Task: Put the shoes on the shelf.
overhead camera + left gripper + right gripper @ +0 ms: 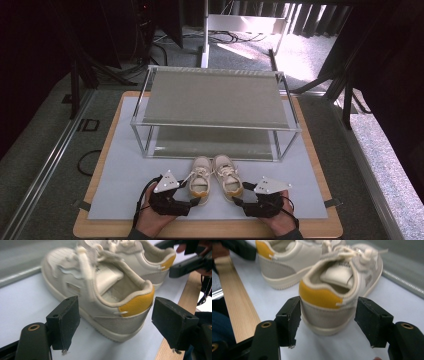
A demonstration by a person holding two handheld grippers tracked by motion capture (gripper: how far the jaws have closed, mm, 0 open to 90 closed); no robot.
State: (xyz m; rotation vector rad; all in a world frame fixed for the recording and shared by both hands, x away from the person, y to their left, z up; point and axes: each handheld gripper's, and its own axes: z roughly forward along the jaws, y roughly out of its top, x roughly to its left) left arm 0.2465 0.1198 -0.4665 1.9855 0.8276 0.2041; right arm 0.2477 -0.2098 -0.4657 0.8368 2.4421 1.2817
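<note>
Beyond both claws, blurred shoes (100, 287)

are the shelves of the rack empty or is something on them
Empty. In the high view both grey shelves of the rack are bare; the two sneakers stand upright on the white mat in front of it.

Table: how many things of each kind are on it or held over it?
Shoes: 2, left shoe and right shoe
Racks: 1, rack
Grippers: 2, left gripper and right gripper
Total: 5
</note>
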